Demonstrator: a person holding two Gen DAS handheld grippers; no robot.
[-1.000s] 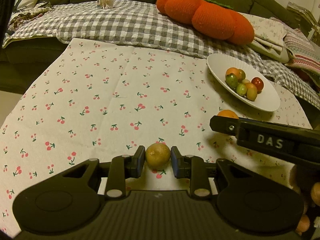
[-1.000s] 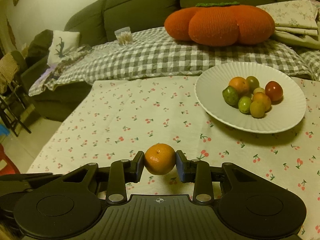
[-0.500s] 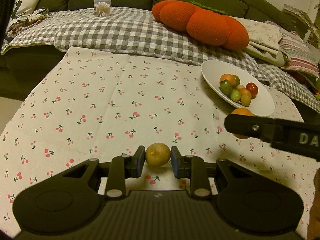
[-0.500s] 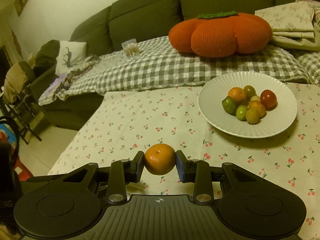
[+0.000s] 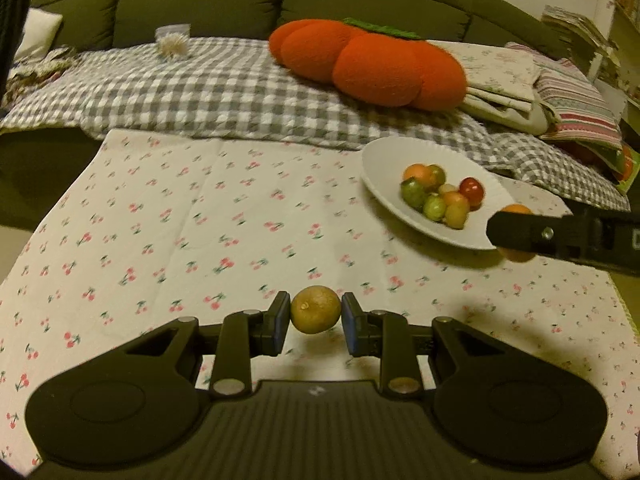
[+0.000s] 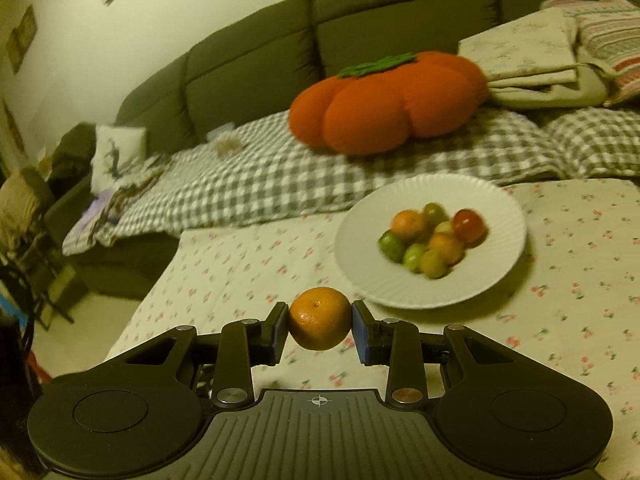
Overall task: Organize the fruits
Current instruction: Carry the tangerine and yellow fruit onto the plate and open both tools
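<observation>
My left gripper [image 5: 315,317] is shut on a small yellow-green lime [image 5: 315,309], held above the cherry-print tablecloth. My right gripper [image 6: 320,325] is shut on an orange mandarin [image 6: 319,323], lifted over the cloth short of the plate. The white ribbed plate [image 6: 496,216] lies ahead and to the right, with several small orange, green and red fruits [image 6: 434,240] heaped in its middle. In the left wrist view the same plate [image 5: 384,160] sits at the right, and the right gripper's finger [image 5: 560,236] with its mandarin [image 5: 516,210] hangs by the plate's near right rim.
A large orange pumpkin cushion [image 5: 368,64] rests on a grey checked blanket [image 5: 200,88] over the green sofa behind the table. Folded linens [image 6: 532,56] are stacked at the back right. A small clear container [image 5: 173,40] stands on the blanket. The table's left edge [image 6: 160,280] drops to the floor.
Both grippers have risen and moved forward toward the plate, each still holding its fruit. The right gripper now reaches the plate's near rim in the left wrist view.
</observation>
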